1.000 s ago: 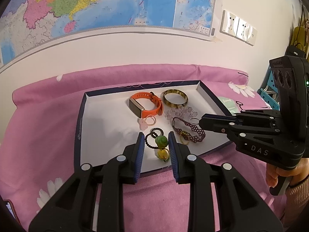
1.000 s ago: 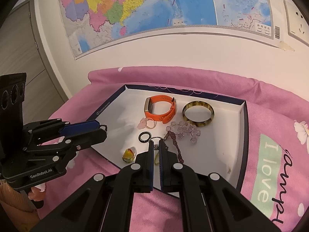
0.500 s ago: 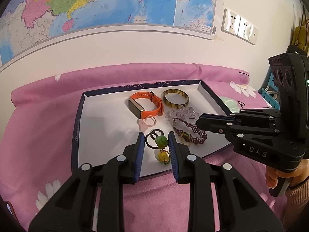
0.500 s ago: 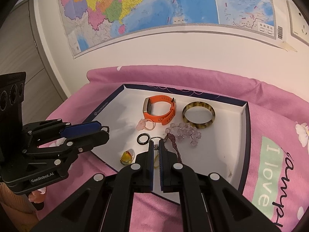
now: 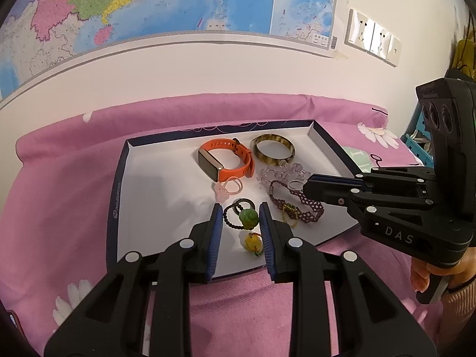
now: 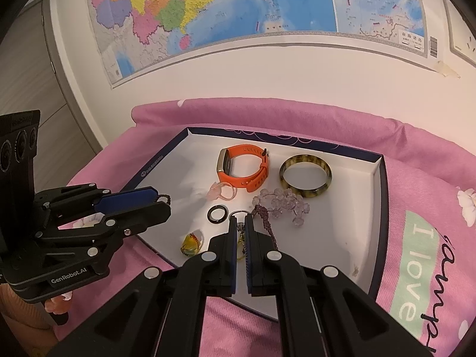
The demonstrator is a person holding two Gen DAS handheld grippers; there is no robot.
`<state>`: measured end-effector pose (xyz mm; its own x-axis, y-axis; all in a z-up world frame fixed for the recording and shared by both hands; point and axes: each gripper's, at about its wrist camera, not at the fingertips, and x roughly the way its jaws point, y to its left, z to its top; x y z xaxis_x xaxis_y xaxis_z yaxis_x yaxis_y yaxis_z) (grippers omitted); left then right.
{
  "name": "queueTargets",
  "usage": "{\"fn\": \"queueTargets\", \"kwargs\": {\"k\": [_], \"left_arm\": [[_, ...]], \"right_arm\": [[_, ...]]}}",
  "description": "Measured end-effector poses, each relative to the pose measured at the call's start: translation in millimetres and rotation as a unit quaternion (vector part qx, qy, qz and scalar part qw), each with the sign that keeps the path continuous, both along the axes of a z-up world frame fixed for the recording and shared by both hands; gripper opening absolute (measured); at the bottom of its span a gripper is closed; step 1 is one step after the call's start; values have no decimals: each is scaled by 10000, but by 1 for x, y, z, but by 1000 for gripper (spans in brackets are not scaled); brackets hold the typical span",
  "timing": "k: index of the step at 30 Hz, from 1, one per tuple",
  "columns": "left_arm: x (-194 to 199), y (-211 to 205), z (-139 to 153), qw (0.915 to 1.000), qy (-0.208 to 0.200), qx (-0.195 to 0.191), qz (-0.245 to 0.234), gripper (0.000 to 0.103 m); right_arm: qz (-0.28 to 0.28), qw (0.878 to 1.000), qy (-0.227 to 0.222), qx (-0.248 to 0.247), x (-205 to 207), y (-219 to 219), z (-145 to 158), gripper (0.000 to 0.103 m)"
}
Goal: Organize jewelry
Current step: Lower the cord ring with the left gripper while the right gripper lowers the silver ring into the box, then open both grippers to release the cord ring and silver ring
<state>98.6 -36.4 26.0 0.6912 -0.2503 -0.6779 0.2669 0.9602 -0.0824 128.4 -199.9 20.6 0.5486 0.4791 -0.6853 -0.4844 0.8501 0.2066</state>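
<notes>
**A:** What is in front of you, biggest thing first?

**B:** A pink bedspread [image 5: 59, 184] covers the surface, under a wall map [image 6: 238, 9]. On the bedspread lies a shallow white tray [image 5: 154, 184] with a dark blue rim; I place everything by that tray.

**A:** And what lies in the tray?

**B:** Toward its far edge lies an orange smartwatch [image 5: 226, 160], with a mottled brown bangle [image 6: 305, 176] just beside it. Nearer the middle lie a cluster of clear crystal beads [image 6: 282, 203] and a purple braided bracelet [image 5: 297, 205]. A pink ring [image 6: 221, 192] touches the watch strap. Close to the near edge are a dark beaded string with a green pendant [image 5: 248, 217], a black ring [image 6: 217, 213] and a yellow pendant [image 5: 253, 242].

**A:** How do your claws stand?

**B:** Your left gripper [image 5: 240, 217] hovers over the tray's near edge, its blue pads spread apart on either side of the green pendant, not touching it. Your right gripper [image 6: 241, 223] sits low at the near edge with its jaws almost together. A metal ring and cord show in the narrow gap, but you cannot tell whether they are pinched.
</notes>
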Motion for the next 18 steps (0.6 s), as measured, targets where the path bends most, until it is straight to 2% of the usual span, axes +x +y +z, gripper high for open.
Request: {"fn": "queueTargets", "kwargs": {"k": [18], "left_arm": [[8, -3, -4, 10000, 79, 53, 25, 25]], "right_arm": [[4, 10000, 17, -30, 5, 1, -1, 3]]}}
